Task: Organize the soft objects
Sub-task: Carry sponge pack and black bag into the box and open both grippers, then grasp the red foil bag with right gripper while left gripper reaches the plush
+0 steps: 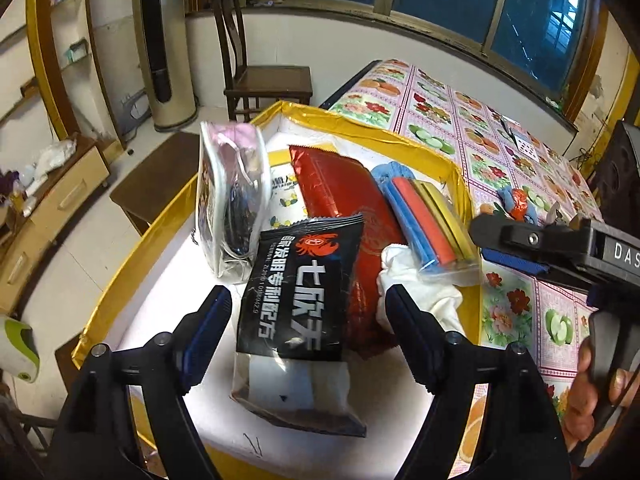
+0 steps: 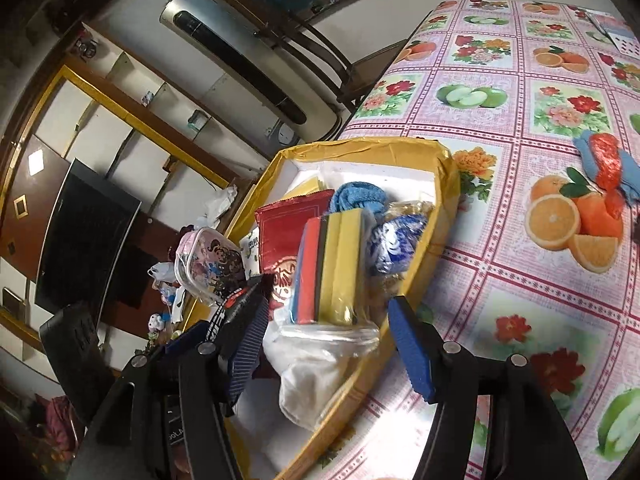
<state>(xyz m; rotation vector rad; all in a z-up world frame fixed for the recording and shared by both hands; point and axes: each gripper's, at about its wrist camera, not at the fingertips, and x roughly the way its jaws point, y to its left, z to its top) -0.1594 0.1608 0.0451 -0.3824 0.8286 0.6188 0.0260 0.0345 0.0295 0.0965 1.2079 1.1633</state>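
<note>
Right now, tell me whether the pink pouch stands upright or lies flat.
Upright: the pink pouch stands on edge inside the gold-rimmed box, beside the black packet.

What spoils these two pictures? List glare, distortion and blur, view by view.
Left wrist view: fisheye bends the window frame into an arc; sheen on the red foil packet; the open left claw and the black packet's print are sharp. Right wrist view: tilted and bowed; a washed-out glare patch on the tablecloth beside the open right claw; corners vignette to black.
</note>
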